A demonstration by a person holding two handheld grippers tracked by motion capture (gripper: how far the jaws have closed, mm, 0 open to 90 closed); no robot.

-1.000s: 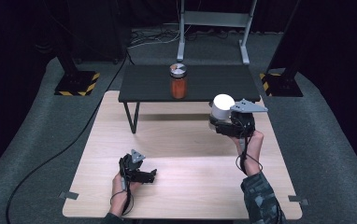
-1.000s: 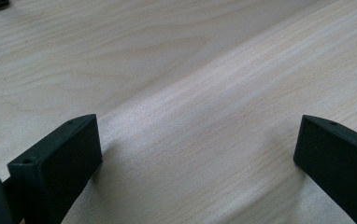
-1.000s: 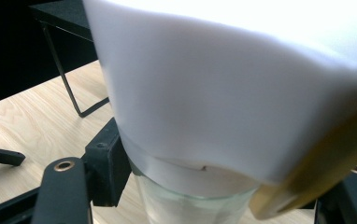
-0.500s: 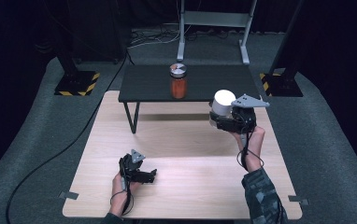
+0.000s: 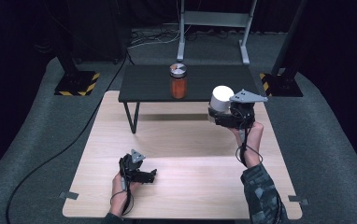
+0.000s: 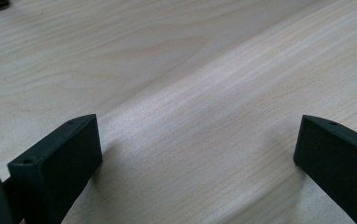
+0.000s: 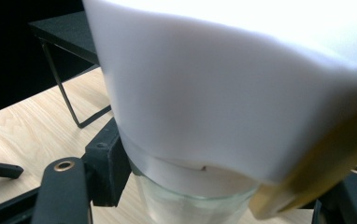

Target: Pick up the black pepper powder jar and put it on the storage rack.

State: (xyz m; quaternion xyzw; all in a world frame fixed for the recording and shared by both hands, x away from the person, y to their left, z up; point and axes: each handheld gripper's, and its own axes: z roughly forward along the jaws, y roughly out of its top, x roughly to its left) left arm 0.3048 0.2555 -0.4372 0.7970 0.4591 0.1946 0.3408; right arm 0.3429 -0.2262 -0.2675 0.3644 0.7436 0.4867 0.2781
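- Gripping a white-lidded glass jar (image 5: 222, 99) in your right gripper (image 5: 218, 116), you have it lifted off the light wooden table (image 5: 190, 186), near the front right corner of the black side table (image 5: 144, 86).
- Jaws are clamped on the clear glass body (image 7: 186, 205) just under the lid (image 7: 223, 98); a hold below the lid likely keeps the jar from slipping down out of the pads.
- Jar reads upright in the high view, lid on top, so the contents should stay put; what is inside I cannot tell.
- Right forearm comes in from the bottom right with the gripper held out level, which keeps the jar clear of the black table's edge.
- My read: you are carrying it toward the black table, where an orange jar with a metal lid (image 5: 178, 80) already stands near the front edge, well apart from yours.
- Left gripper (image 5: 144, 175) sits low on the wooden table near its front edge, jaws spread wide with nothing between them; bare wood (image 6: 195, 140) shows in the gap.
- It looks parked there to stay out of the right arm's way, not needed for this carry.
- Watch the black table's front edge as you go over it: a low jar base could clip it.
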